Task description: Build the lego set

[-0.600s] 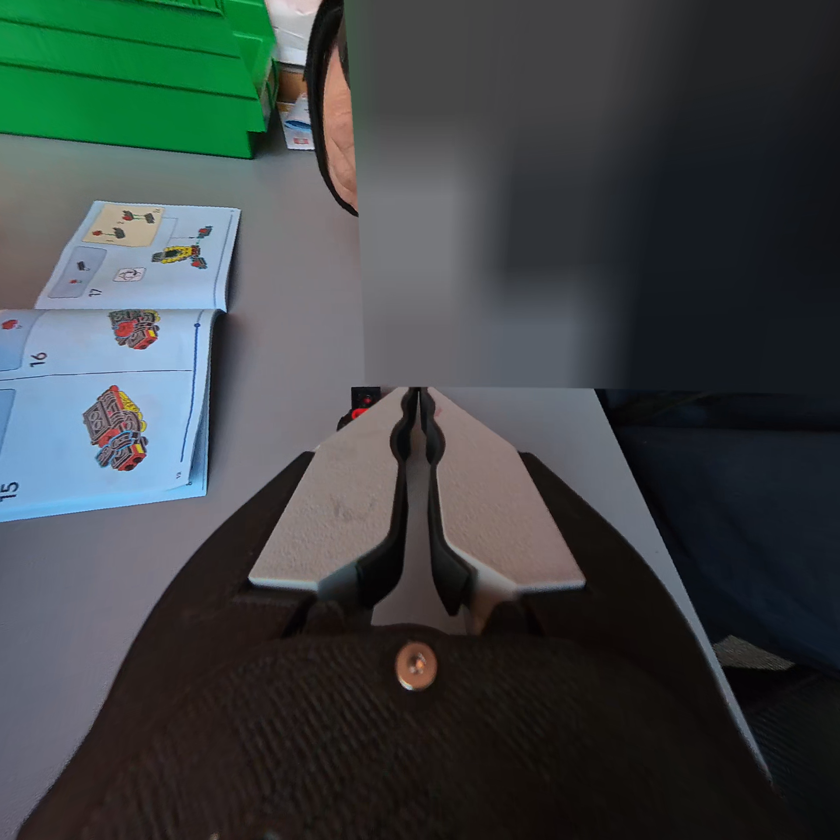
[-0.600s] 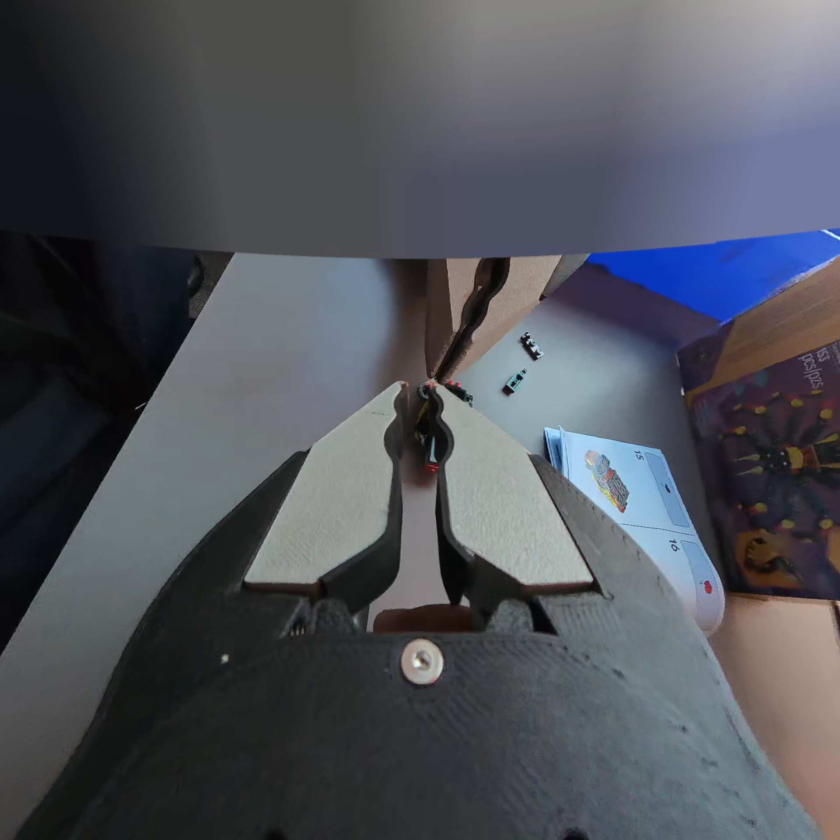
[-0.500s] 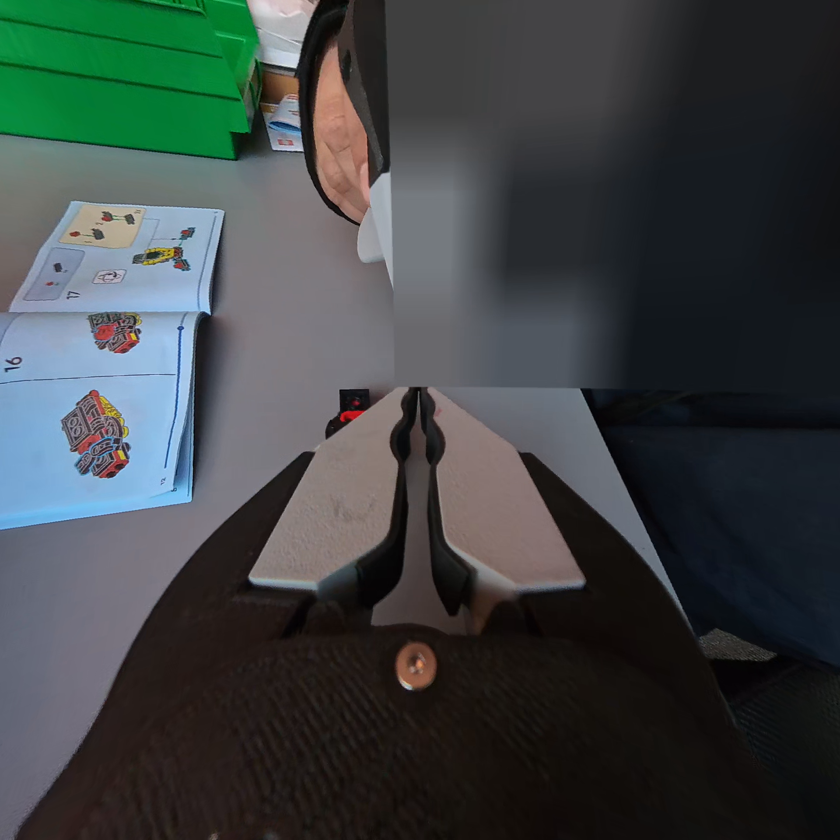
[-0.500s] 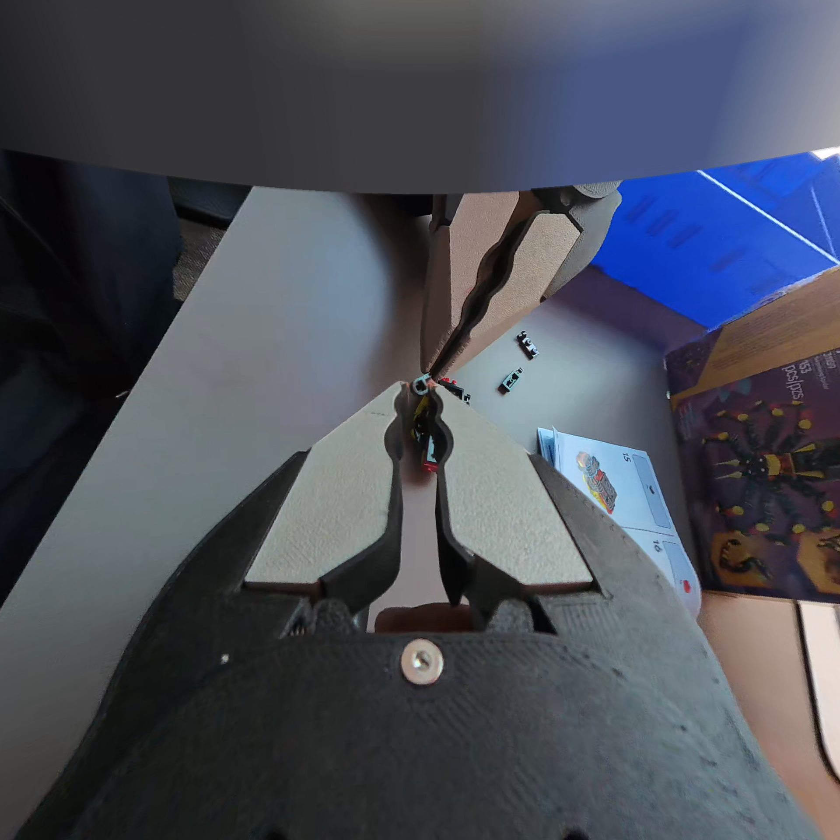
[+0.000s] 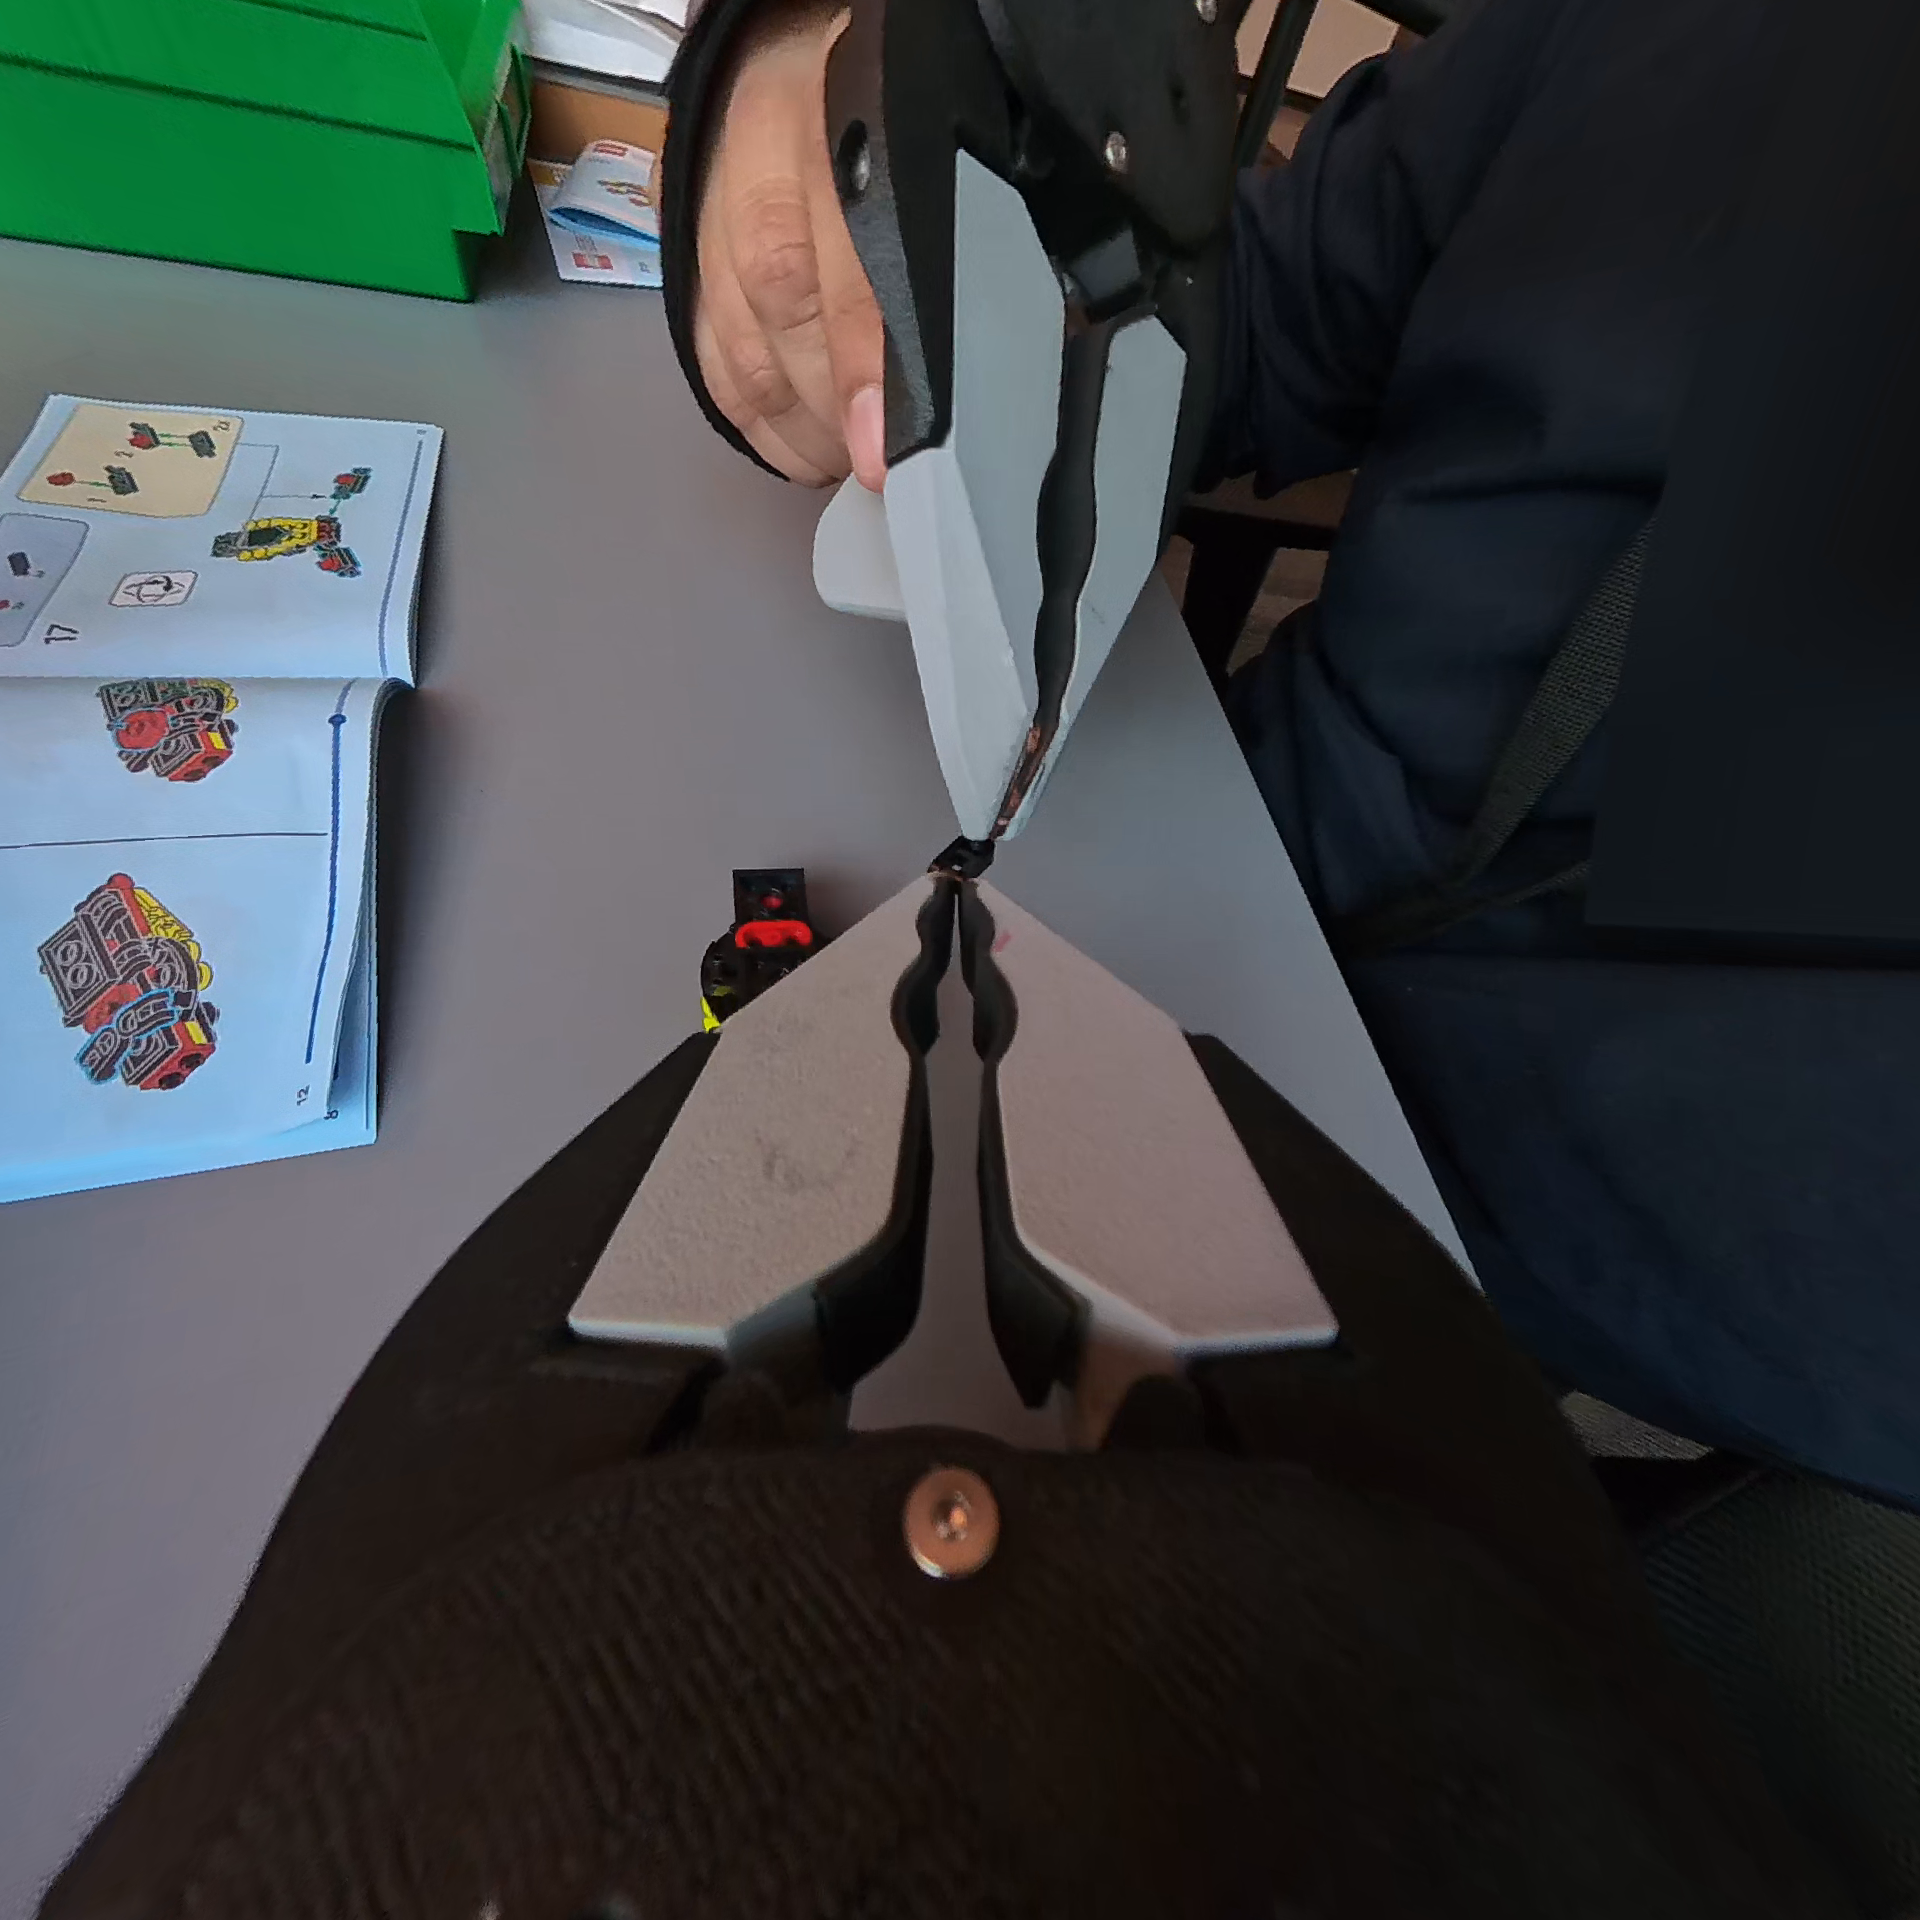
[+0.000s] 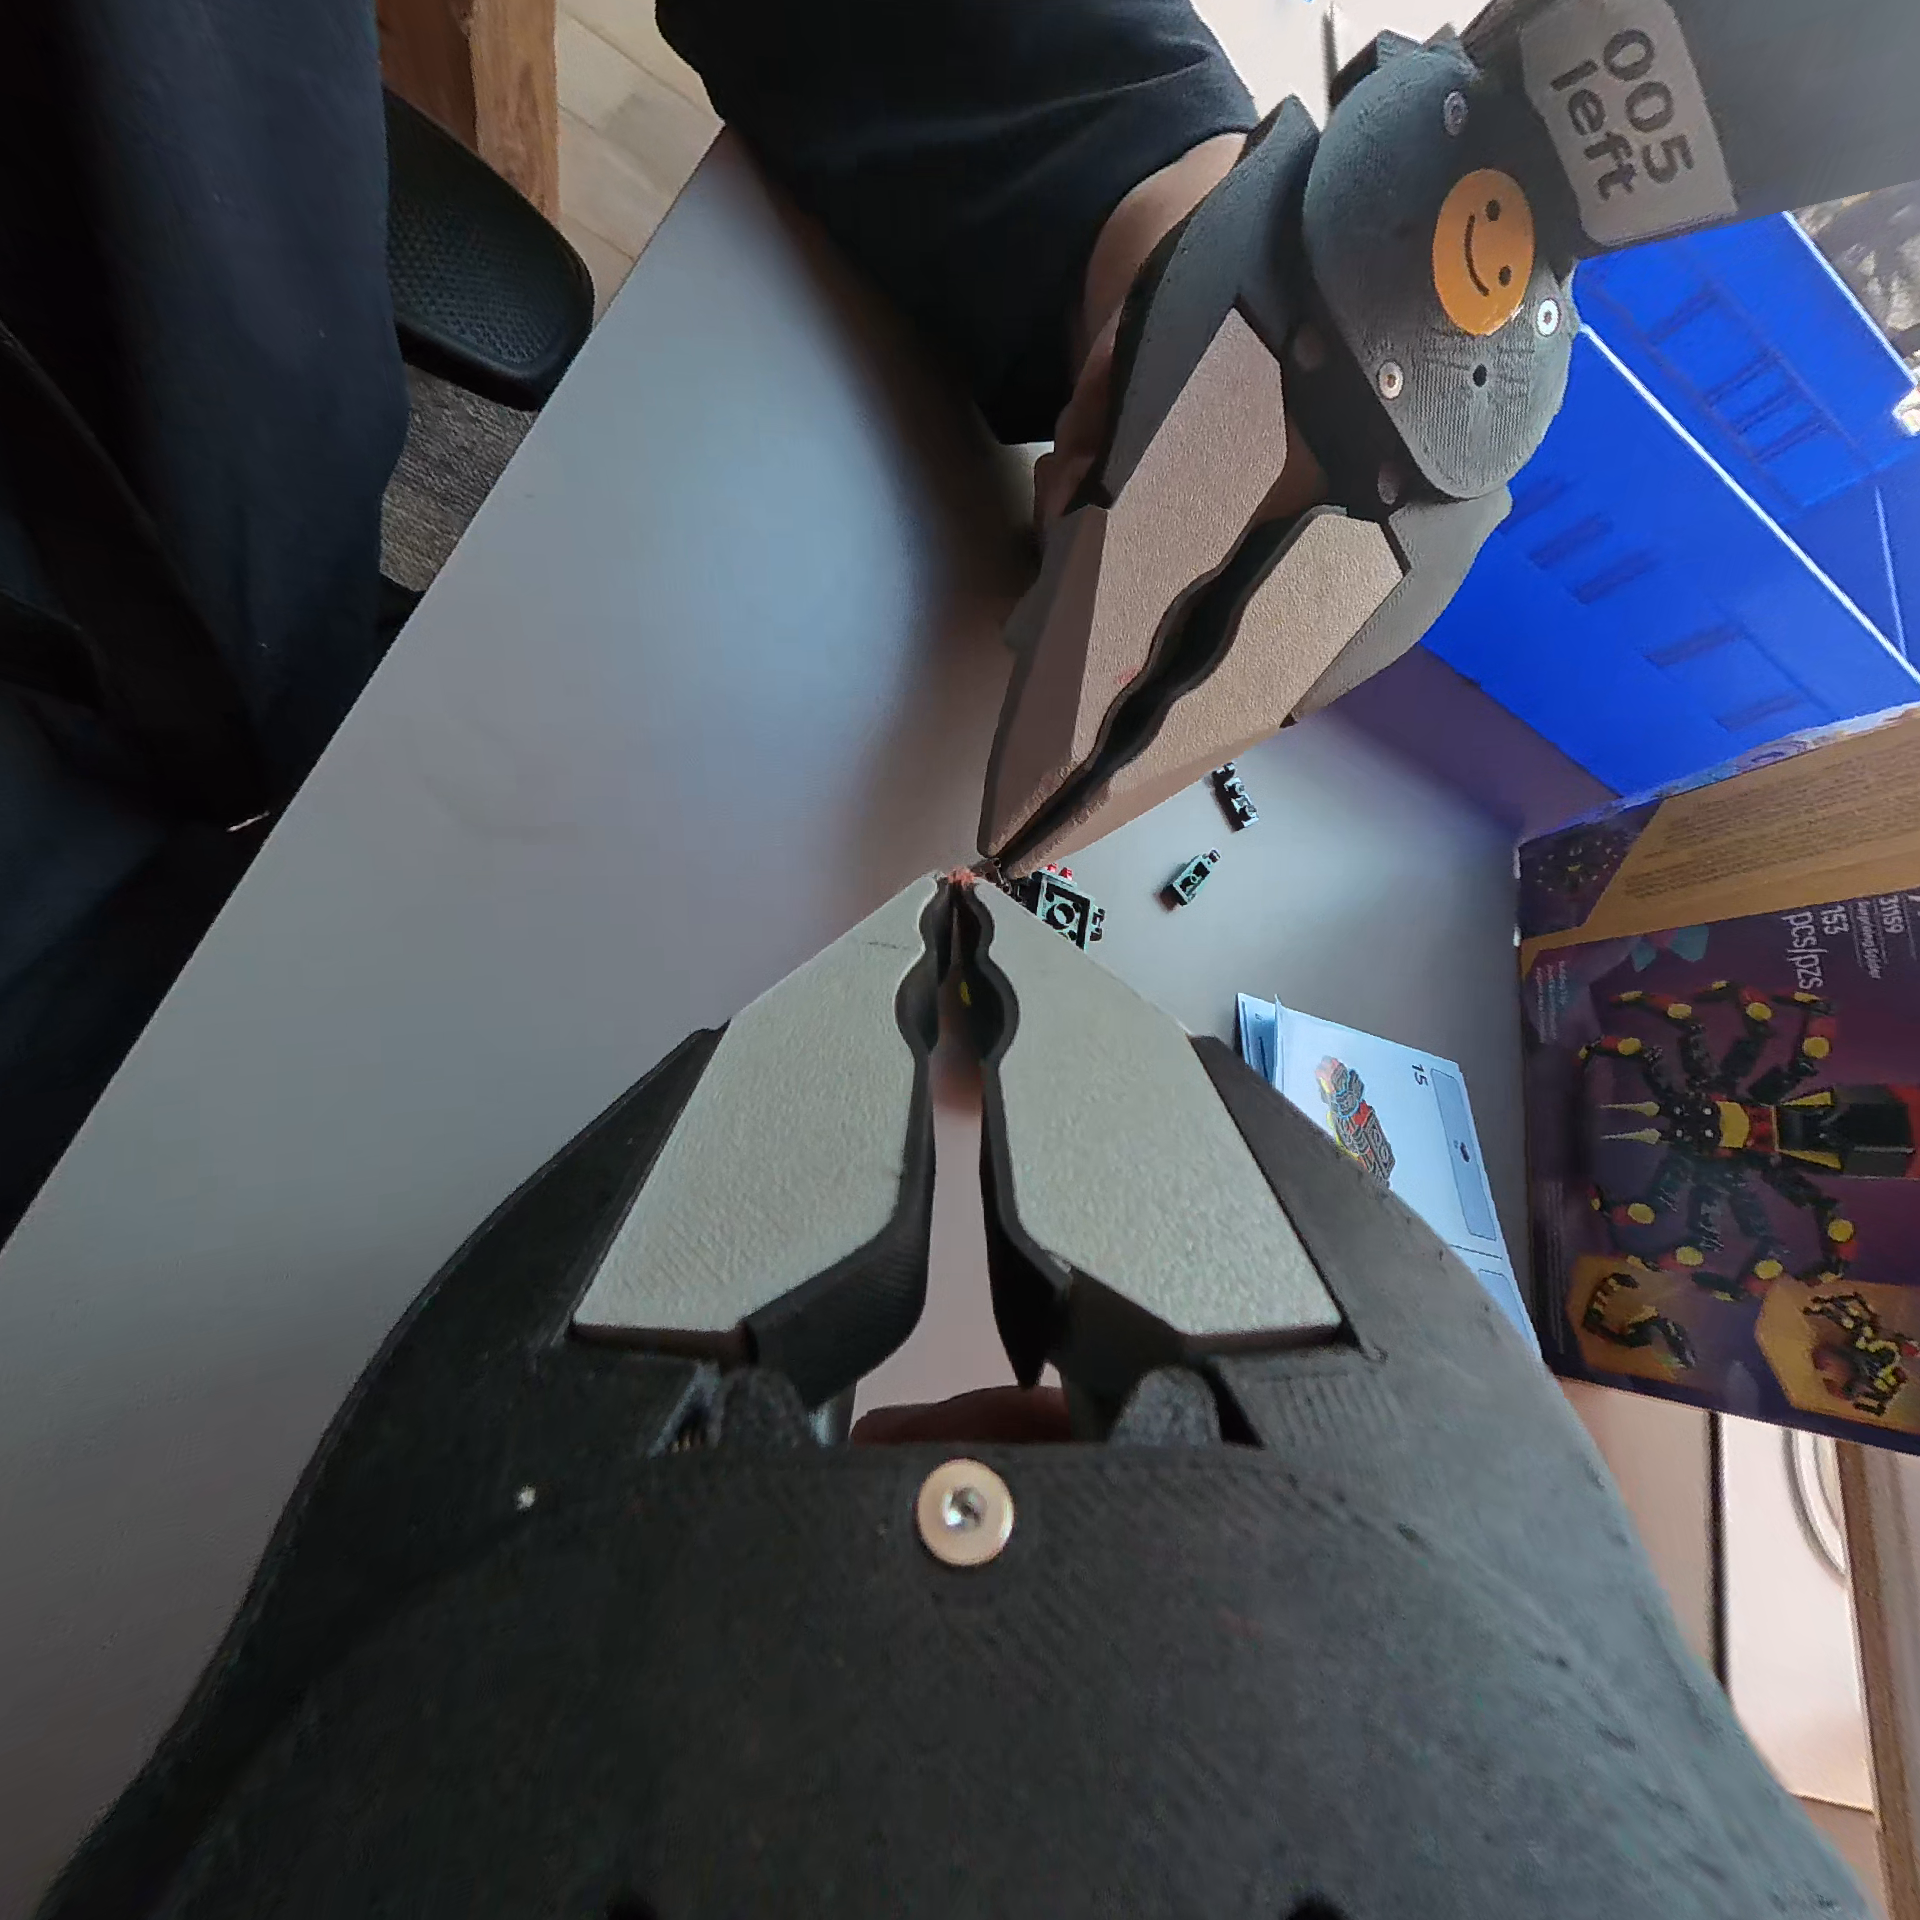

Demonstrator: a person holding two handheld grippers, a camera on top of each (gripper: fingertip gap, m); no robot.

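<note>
My left gripper (image 5: 951,885) is shut, and a small black lego piece (image 5: 962,860) sits at its tips. My right gripper (image 6: 956,883) is shut on a small lego part with red and yellow (image 6: 966,992), mostly hidden between its fingers. The two grippers meet tip to tip just above the grey table (image 5: 582,644); the right gripper (image 5: 997,831) comes down from above in the left wrist view, and the left gripper (image 6: 992,857) comes in from the upper right in the right wrist view. A black, red and yellow lego sub-assembly (image 5: 764,935) stands on the table beside the tips, and it also shows in the right wrist view (image 6: 1062,914).
An open instruction booklet (image 5: 187,790) lies left of the sub-assembly. Two small loose pieces (image 6: 1195,878) lie beyond it. The set's box (image 6: 1714,1091), a blue bin (image 6: 1714,499) and green bins (image 5: 239,135) ring the area. The table edge (image 5: 1299,894) and a person's dark clothing are close by. Both grippers' tips are close together, under 4 cm apart.
The grippers stay tip to tip. The right gripper has tilted, so the left one and the table beyond it sit lower in its view. The part in its jaws shows less.
</note>
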